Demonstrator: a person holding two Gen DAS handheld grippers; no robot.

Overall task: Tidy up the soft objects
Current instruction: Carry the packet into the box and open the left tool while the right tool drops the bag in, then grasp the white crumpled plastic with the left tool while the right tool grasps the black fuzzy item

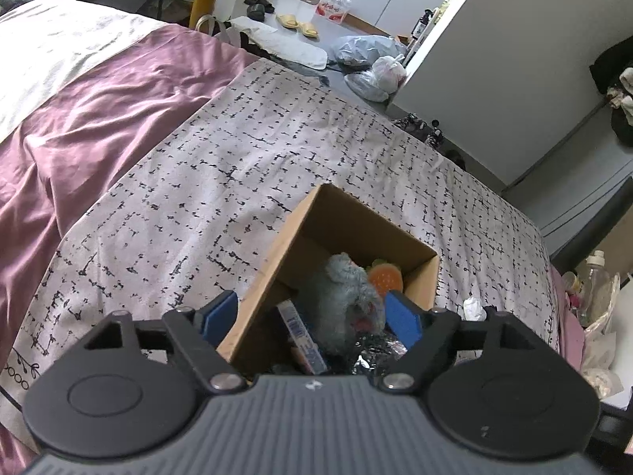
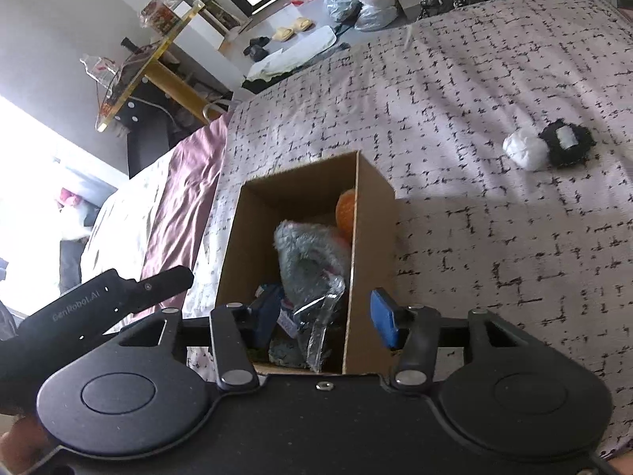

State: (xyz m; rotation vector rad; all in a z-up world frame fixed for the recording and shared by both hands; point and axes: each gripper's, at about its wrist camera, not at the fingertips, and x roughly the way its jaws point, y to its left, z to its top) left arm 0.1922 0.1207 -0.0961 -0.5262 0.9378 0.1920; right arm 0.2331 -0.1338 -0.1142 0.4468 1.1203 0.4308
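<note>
Bed w/ black-dashed pale sheet (image 1: 245, 150) and mauve cover (image 1: 110, 95); floor beyond has 1 pair yellow slippers (image 1: 296, 23), 3 plastic bags (image 2: 364, 0). 1 cardboard box (image 2: 372, 206) on the sheet holds 1 grey plush (image 2: 308, 253), 1 orange toy (image 2: 344, 209); 1 white ball (image 2: 524, 150) + 1 black fuzzy item (image 2: 565, 144) lie touching, well apart from box. Left gripper (image 1: 312, 314) and right gripper (image 2: 324, 316) both spread over the box, pinching nothing

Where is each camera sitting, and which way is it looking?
Left wrist: on the left gripper, tilted down at the cardboard box; only its open blue fingers show.
Right wrist: on the right gripper, tilted down into the same box; its open fingers and the other gripper's body show.
Shared: box, grey plush toy, patterned bedspread.
</note>
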